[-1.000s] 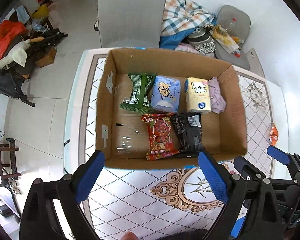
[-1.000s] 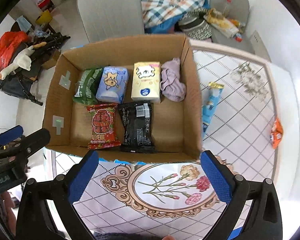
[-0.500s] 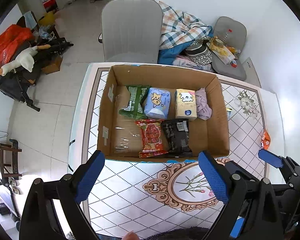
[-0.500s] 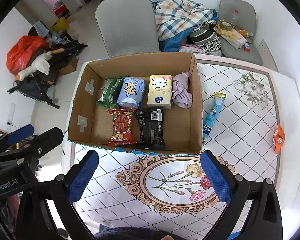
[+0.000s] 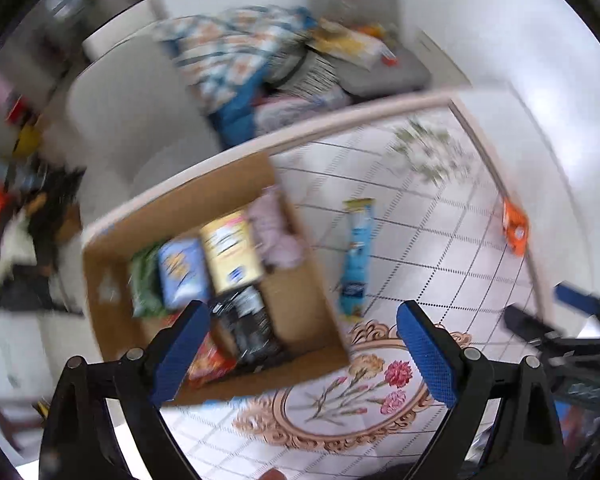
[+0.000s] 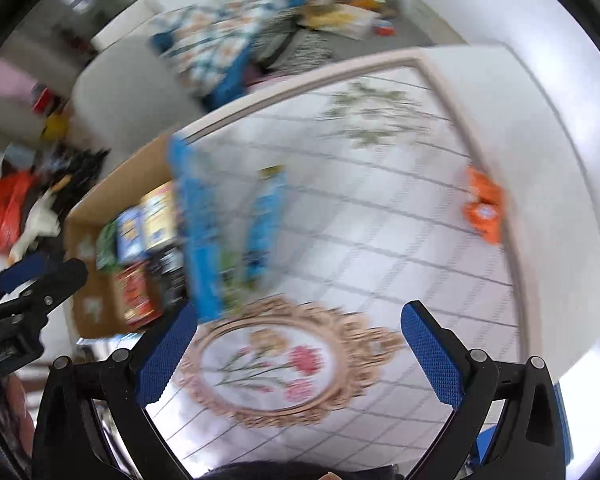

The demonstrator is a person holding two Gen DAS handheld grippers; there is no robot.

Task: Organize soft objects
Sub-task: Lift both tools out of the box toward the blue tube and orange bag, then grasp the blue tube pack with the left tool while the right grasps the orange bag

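While both your grippers — left (image 5: 300, 354), right (image 6: 298, 354) — hang spread and empty, the long blue snack packet (image 5: 354, 256) lies just right of the brown cardboard box (image 5: 300, 280) — presumably awaiting boxing.

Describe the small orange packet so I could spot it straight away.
Start at the open cardboard box on the patterned table. Outside the box lies a long blue packet; beyond it, near the table's edge, sits the orange packet. It alone is orange, short, and far from the box.
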